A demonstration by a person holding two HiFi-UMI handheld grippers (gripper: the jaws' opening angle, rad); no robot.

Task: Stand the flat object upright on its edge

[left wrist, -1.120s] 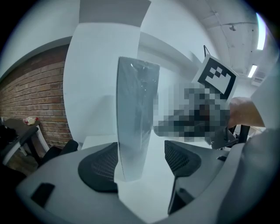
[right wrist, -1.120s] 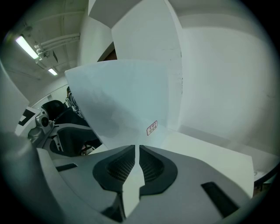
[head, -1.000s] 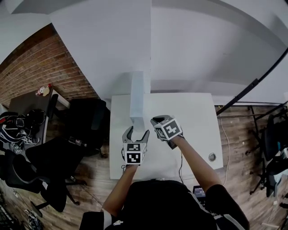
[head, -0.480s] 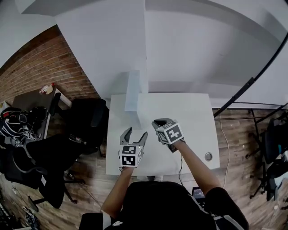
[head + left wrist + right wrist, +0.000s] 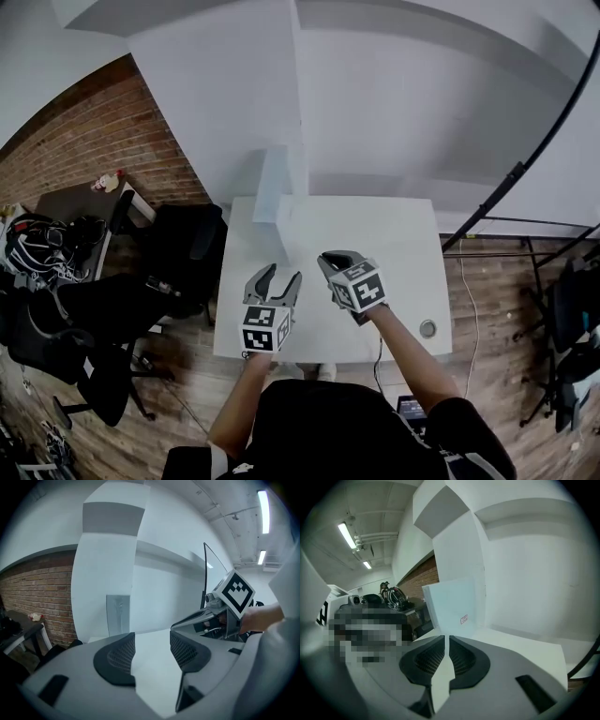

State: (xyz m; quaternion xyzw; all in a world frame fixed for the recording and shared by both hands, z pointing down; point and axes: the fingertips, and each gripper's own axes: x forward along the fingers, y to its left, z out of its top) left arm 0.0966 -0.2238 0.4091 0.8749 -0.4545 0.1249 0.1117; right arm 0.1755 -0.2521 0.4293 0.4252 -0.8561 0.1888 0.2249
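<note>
Head view: pale flat panel [image 5: 270, 187] upright on edge at white table's [image 5: 394, 244] far side; left gripper [image 5: 279, 275] jaws apart, just narrowing, empty; right gripper [image 5: 328, 260] jaws together, empty.

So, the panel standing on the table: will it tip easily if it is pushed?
Probably yes: the panel is thin and stands on a narrow edge, so a push on its face should topple it. It looks stiff, since it stands straight without bowing. On the smooth table it may also slide.
</note>
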